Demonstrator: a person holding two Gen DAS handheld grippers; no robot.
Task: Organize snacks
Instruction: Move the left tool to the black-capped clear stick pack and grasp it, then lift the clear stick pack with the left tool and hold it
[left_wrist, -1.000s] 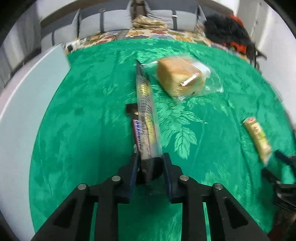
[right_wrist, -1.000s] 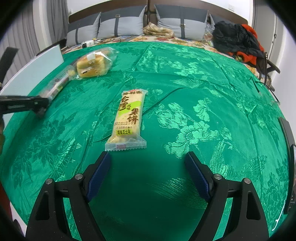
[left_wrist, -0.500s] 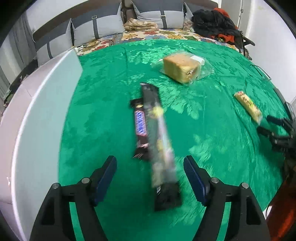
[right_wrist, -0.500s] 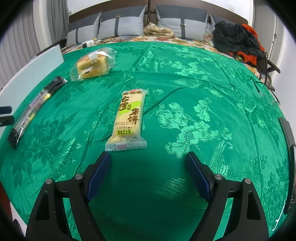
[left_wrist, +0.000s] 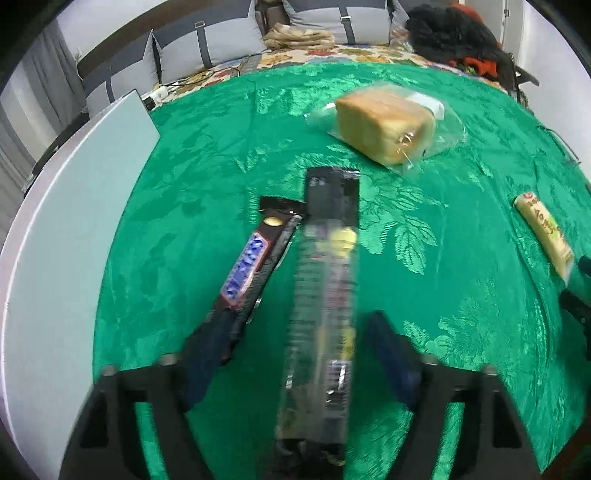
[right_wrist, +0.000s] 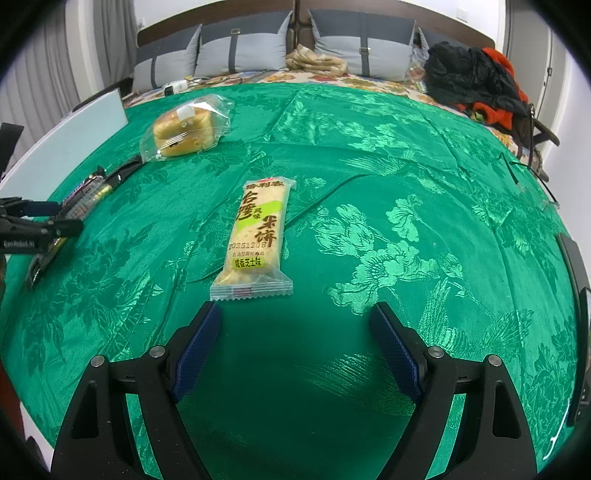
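A long dark clear-wrapped snack pack (left_wrist: 327, 295) lies on the green cloth beside a Snickers bar (left_wrist: 245, 273); both also show at the left of the right wrist view (right_wrist: 86, 192). My left gripper (left_wrist: 291, 350) is open, its fingers on either side of the long pack, not gripping it. A wrapped bread loaf (left_wrist: 384, 125) lies farther back; it also shows in the right wrist view (right_wrist: 183, 127). A yellow-green rice cracker pack (right_wrist: 255, 236) lies just ahead of my open, empty right gripper (right_wrist: 295, 350); the left wrist view shows it at the right (left_wrist: 545, 232).
The green patterned cloth (right_wrist: 369, 166) covers the table. A pale white board (left_wrist: 70, 206) lies along the left edge. Behind are grey pillows (right_wrist: 240, 48) and a pile of dark and orange clothes (right_wrist: 472, 77).
My left gripper opened and let go of the long dark pack, which now lies on the cloth beside the Snickers bar. The gripper has come back close over it. The right gripper has not moved.
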